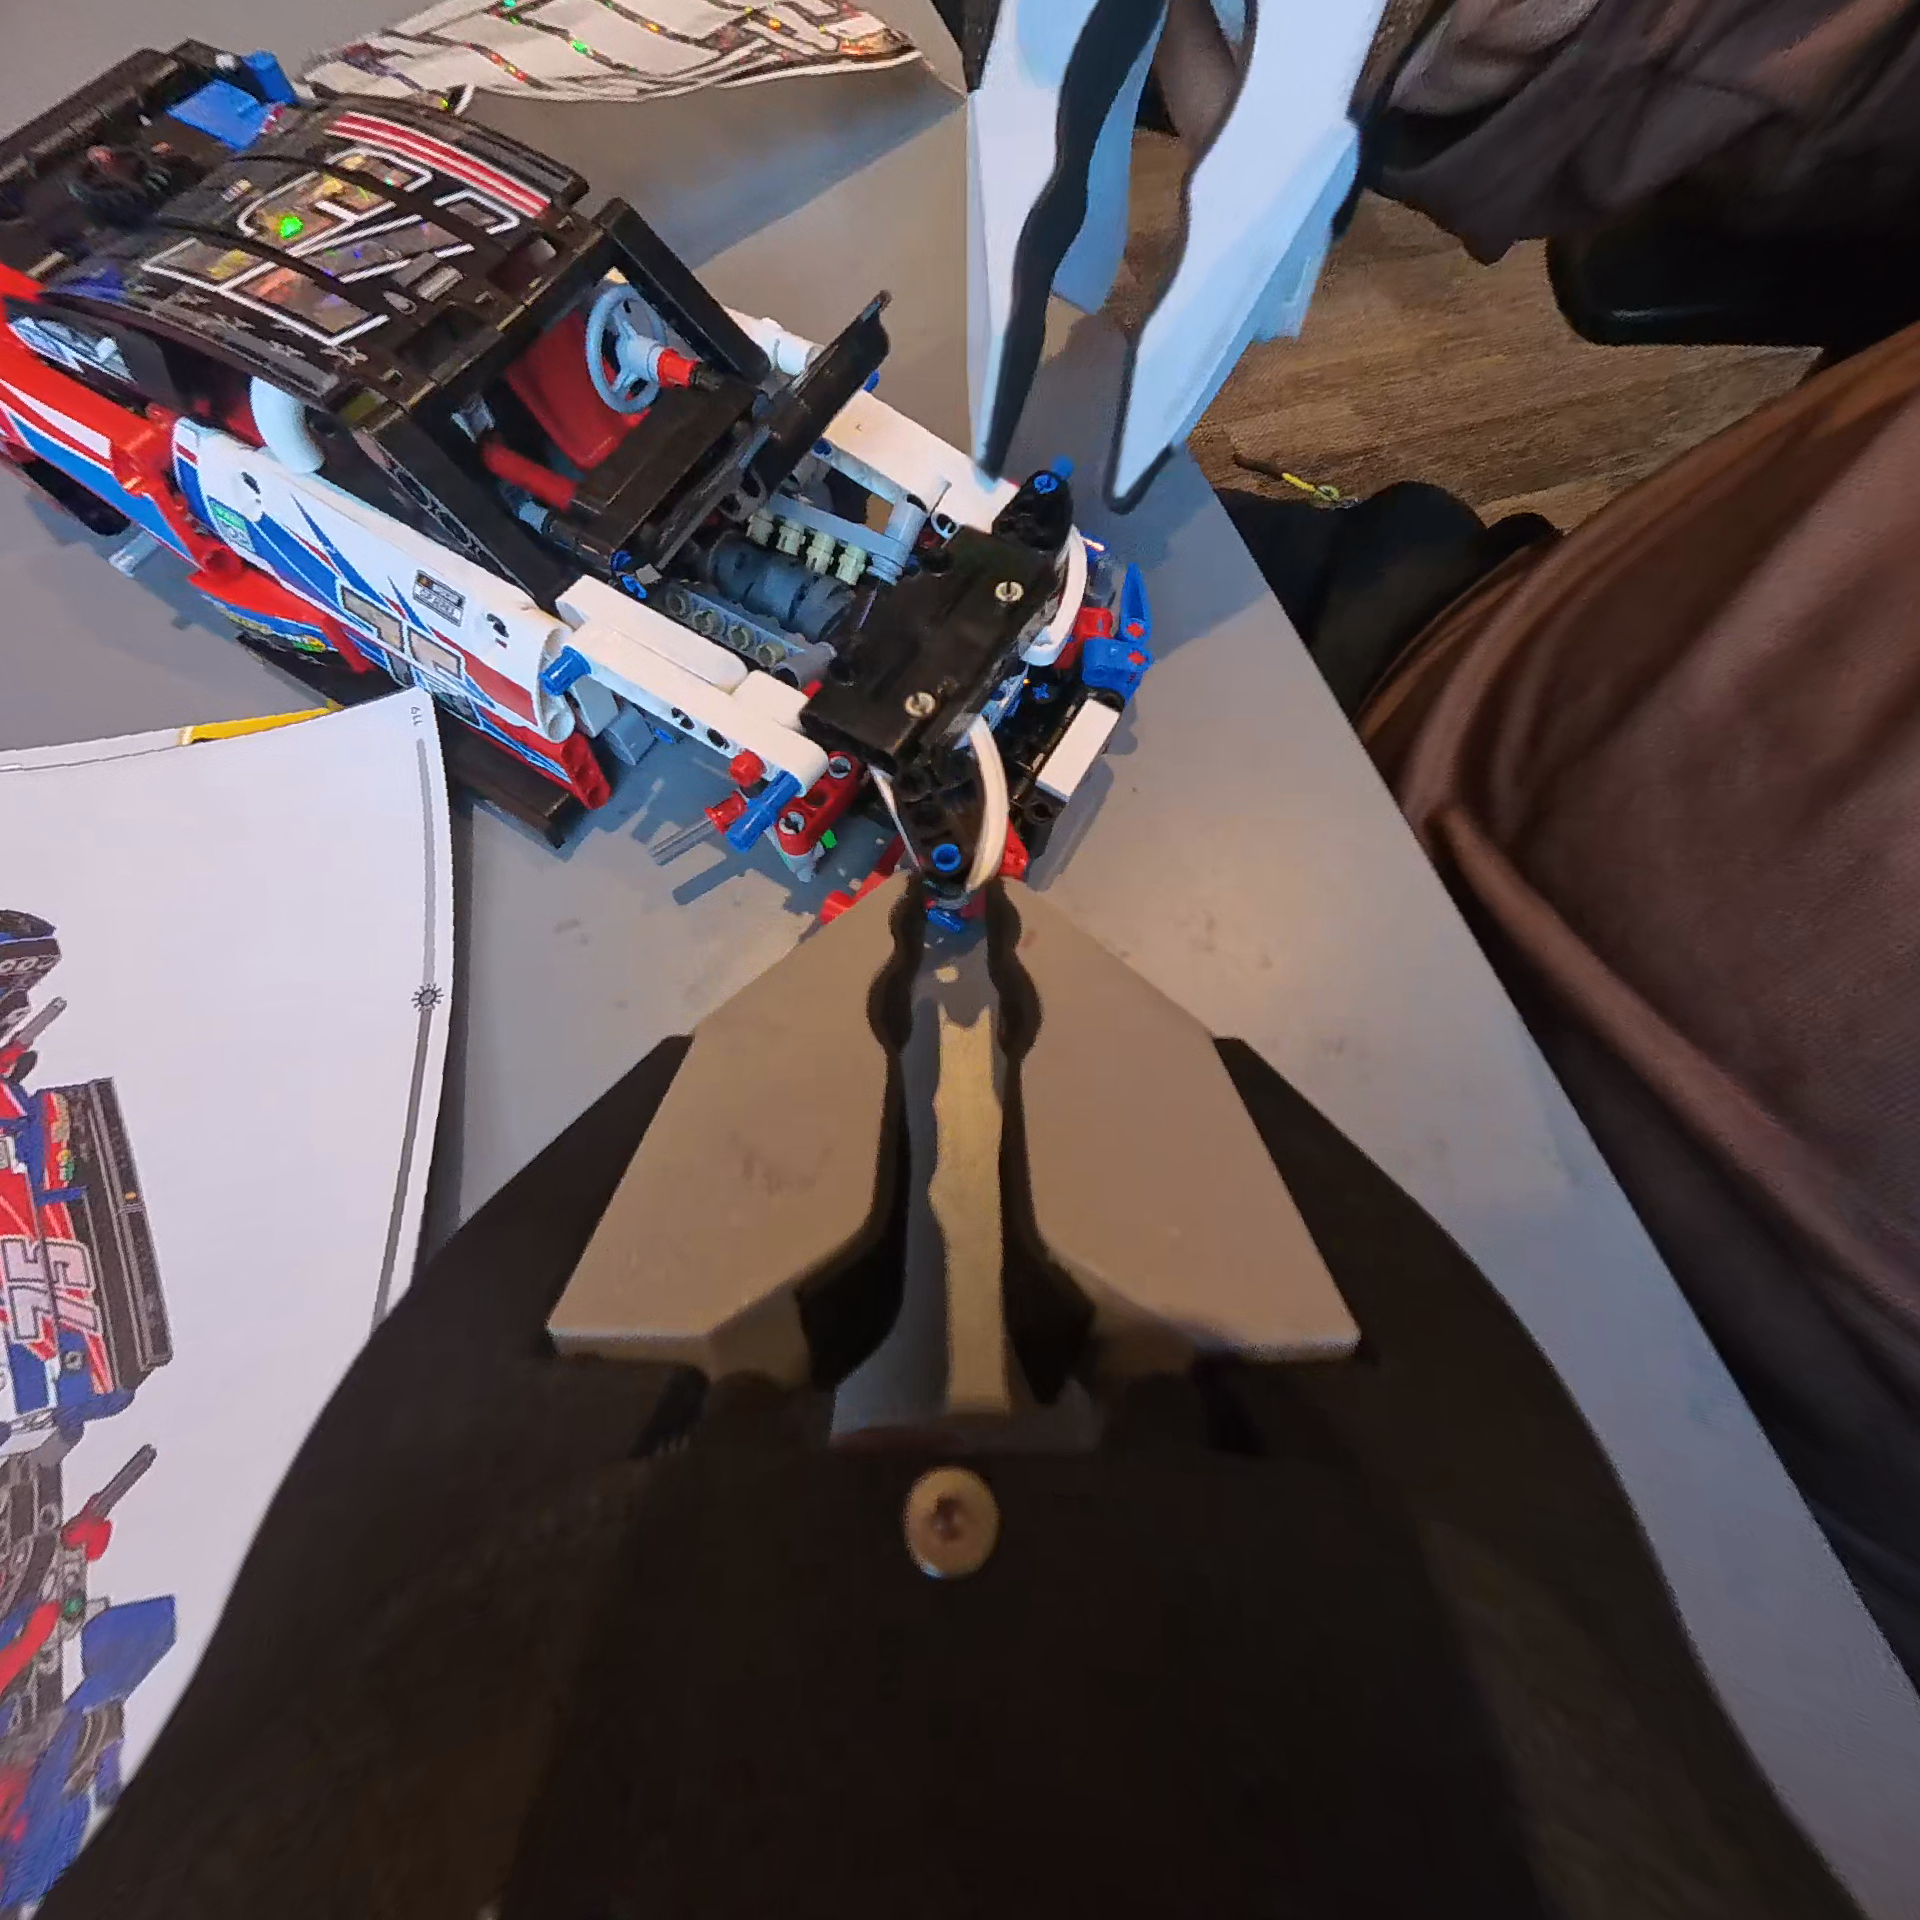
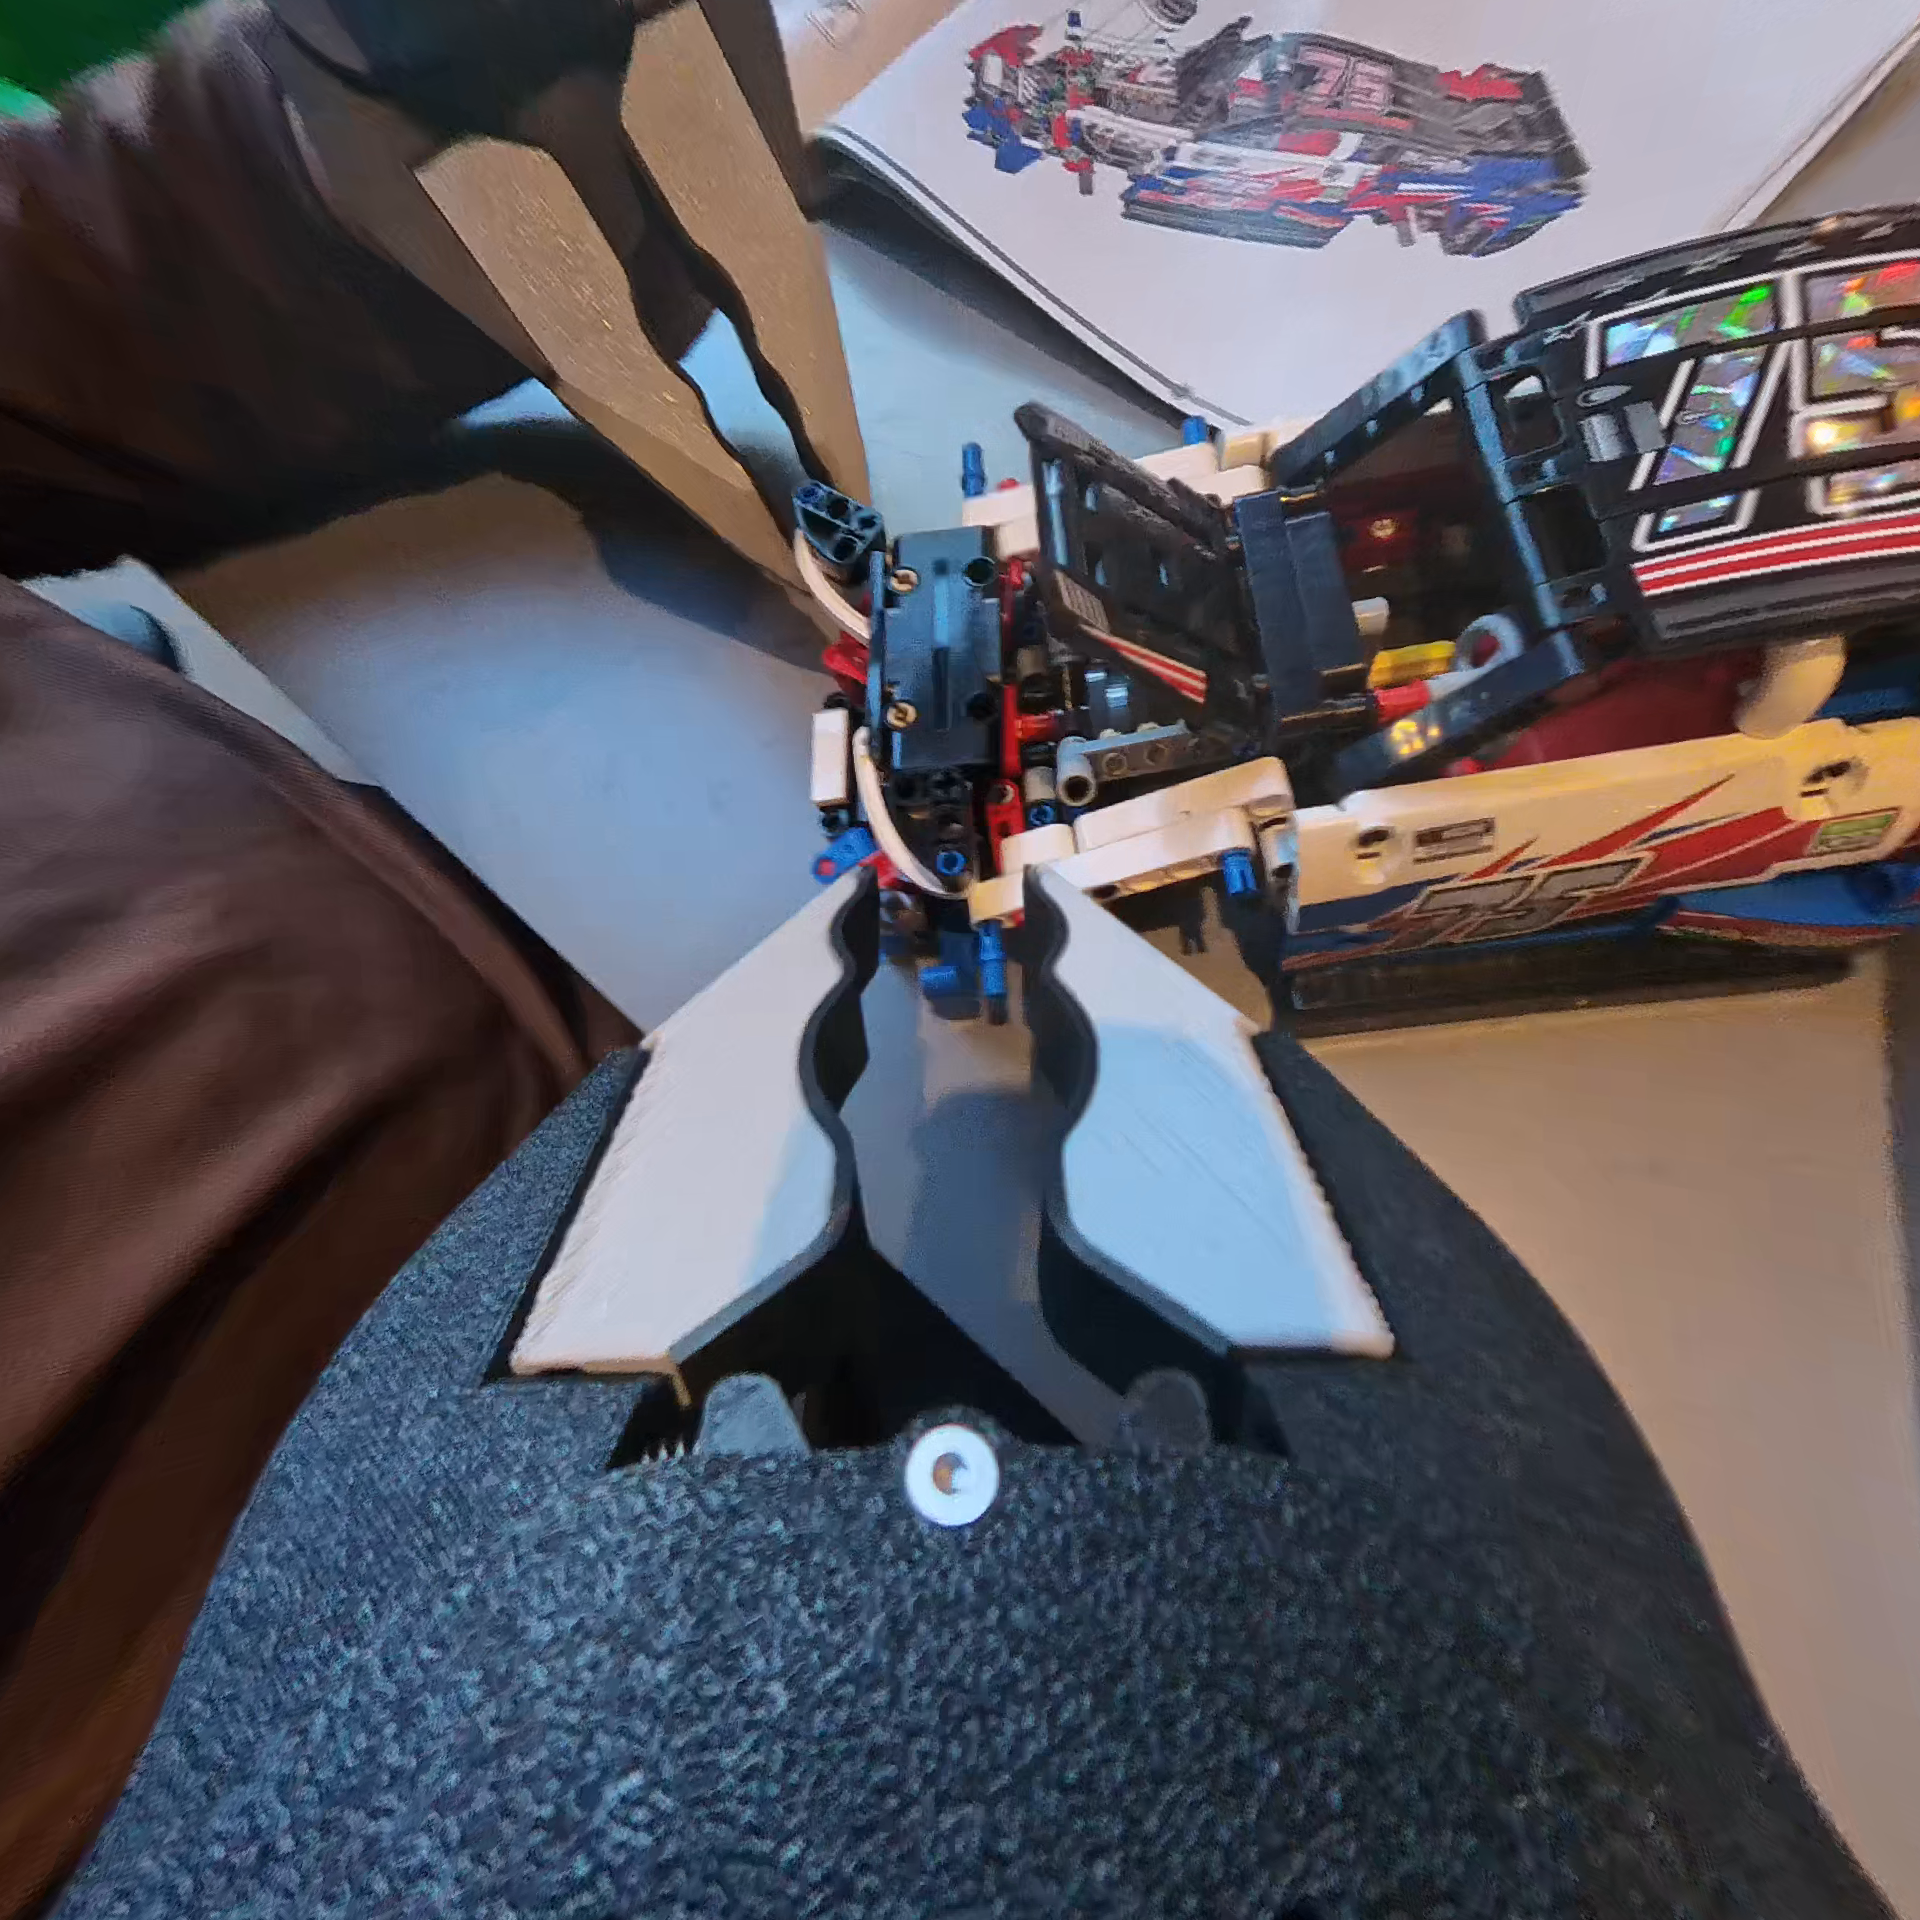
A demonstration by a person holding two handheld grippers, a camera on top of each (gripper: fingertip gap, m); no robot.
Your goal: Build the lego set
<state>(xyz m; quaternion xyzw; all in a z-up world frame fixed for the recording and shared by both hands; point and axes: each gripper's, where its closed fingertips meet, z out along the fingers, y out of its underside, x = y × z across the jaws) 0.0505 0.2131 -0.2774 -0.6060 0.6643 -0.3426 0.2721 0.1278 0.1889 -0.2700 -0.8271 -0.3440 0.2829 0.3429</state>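
The red, white, blue and black lego car (image 1: pixel 416 416) lies on the grey table (image 1: pixel 623 977). Its open front end carries a black box (image 1: pixel 940 634) with white hoses. My left gripper (image 1: pixel 951 894) is nearly shut at the near front corner, on a black connector (image 1: pixel 951 821) with a blue pin. My right gripper (image 1: pixel 1060 483) comes in from the far side, open, with another black connector (image 1: pixel 1044 504) between its fingers. In the right wrist view the right gripper (image 2: pixel 951 888) straddles the car's (image 2: pixel 1558 831) front corner, and the left gripper (image 2: pixel 836 499) touches its black connector (image 2: pixel 836 525).
An open instruction booklet (image 1: pixel 208 1039) lies left of the car and also shows in the right wrist view (image 2: pixel 1351 260). A sticker sheet (image 1: pixel 623 52) lies behind the car. The table edge (image 1: pixel 1299 623) runs close by the front end, with a person's brown clothing (image 1: pixel 1662 831) beyond. Across from one pair of fingers to the other is roughly 9 cm.
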